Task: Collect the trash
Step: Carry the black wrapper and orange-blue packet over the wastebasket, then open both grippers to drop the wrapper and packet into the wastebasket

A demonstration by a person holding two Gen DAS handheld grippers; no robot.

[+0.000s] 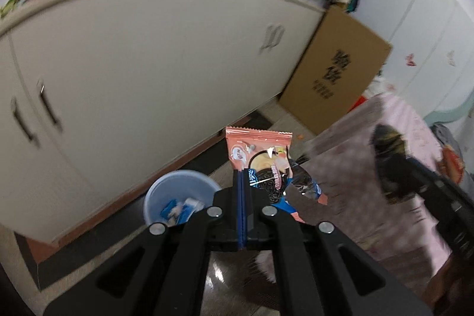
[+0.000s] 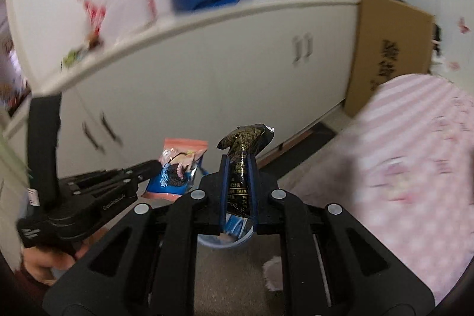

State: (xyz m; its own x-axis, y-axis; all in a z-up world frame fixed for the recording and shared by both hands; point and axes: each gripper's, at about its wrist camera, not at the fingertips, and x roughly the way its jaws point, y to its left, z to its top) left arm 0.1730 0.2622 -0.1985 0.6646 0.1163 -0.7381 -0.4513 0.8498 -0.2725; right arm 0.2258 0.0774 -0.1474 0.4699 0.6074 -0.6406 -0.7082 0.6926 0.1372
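Cupboard-front floor: blue bin [image 1: 180, 197] | left gripper [image 1: 243, 176] fingers clamped on pink cookie wrapper [image 1: 260, 156], bin just lower-left | right gripper [image 2: 238, 168] fingers pinch upright black wrapper [image 2: 244, 147], bin [image 2: 225, 236] directly beneath, nearer.

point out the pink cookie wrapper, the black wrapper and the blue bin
pink cookie wrapper [image 1: 259, 156], left wrist view, printed front
black wrapper [image 2: 241, 168], right wrist view, squeezed middle
blue bin [image 1: 177, 191], left wrist view, inner wall
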